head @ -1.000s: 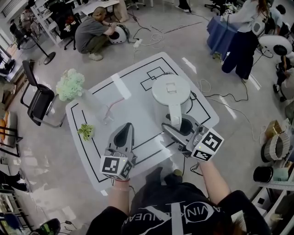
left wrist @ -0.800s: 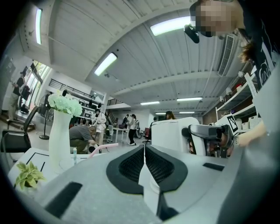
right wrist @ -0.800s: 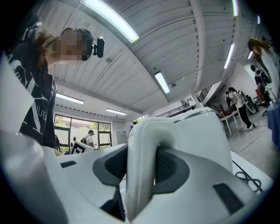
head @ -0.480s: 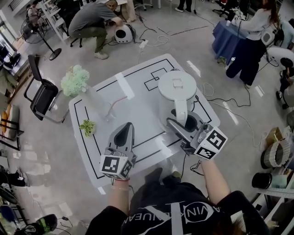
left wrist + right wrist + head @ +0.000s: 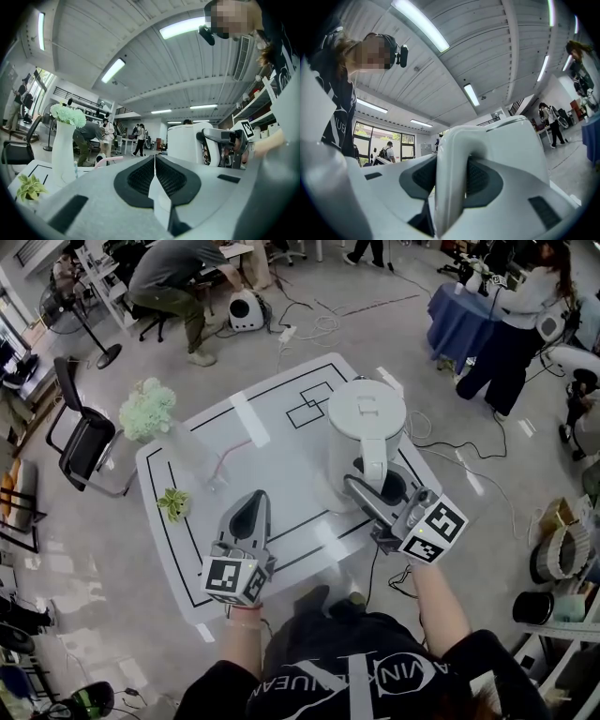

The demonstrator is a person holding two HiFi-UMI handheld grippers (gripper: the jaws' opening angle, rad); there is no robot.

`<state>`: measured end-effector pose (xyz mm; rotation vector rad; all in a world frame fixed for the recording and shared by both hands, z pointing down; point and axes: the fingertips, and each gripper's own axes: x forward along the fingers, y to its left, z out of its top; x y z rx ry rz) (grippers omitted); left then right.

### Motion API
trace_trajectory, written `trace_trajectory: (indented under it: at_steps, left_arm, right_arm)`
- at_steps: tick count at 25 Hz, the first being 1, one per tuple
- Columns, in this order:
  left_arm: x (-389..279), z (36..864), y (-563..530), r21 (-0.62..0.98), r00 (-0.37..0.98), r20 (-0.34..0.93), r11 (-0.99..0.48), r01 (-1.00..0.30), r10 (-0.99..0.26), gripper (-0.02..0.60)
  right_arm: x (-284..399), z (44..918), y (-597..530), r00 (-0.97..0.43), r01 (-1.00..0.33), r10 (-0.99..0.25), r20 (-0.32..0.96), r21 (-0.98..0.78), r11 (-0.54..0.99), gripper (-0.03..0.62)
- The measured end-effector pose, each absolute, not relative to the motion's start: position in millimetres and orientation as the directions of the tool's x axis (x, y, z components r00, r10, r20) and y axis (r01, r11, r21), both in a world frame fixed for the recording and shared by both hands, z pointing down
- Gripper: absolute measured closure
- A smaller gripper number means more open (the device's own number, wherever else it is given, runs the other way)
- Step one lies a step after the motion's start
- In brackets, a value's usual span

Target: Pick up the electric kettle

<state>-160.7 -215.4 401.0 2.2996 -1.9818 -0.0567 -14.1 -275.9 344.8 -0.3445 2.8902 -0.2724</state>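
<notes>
The white electric kettle [image 5: 366, 423] hangs above the white table [image 5: 281, 442], off its dark round base [image 5: 394, 487]. My right gripper [image 5: 367, 489] is shut on the kettle's handle [image 5: 375, 463], which fills the gap between the jaws in the right gripper view, handle [image 5: 452, 178] in front of the kettle body [image 5: 520, 145]. My left gripper [image 5: 250, 508] hovers over the table's near left part, jaws shut on nothing [image 5: 153, 161]. From the left gripper view the kettle [image 5: 185, 143] and the right gripper [image 5: 220, 137] stand to the right.
A white vase of pale green flowers [image 5: 147, 409] and a small green plant [image 5: 174, 504] stand on the table's left side, a pink item [image 5: 234, 451] beside the vase. A chair [image 5: 80, 442] is left of the table. Cables [image 5: 441, 442] and people are around.
The right gripper has risen with the kettle, which now looks larger and stands clear of its base. The left gripper has stayed in place.
</notes>
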Motion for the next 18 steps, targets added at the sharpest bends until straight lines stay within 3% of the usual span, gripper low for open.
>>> trace_trajectory:
  at_steps: [18]
  left_arm:
    - [-151.1, 397.5, -226.2, 0.107, 0.164, 0.035, -0.159, -0.981, -0.986, 0.568]
  right_arm:
    - [40.5, 339.9, -287.4, -0.906, -0.333, -0.375, -0.196, -0.216, 0.918, 0.459]
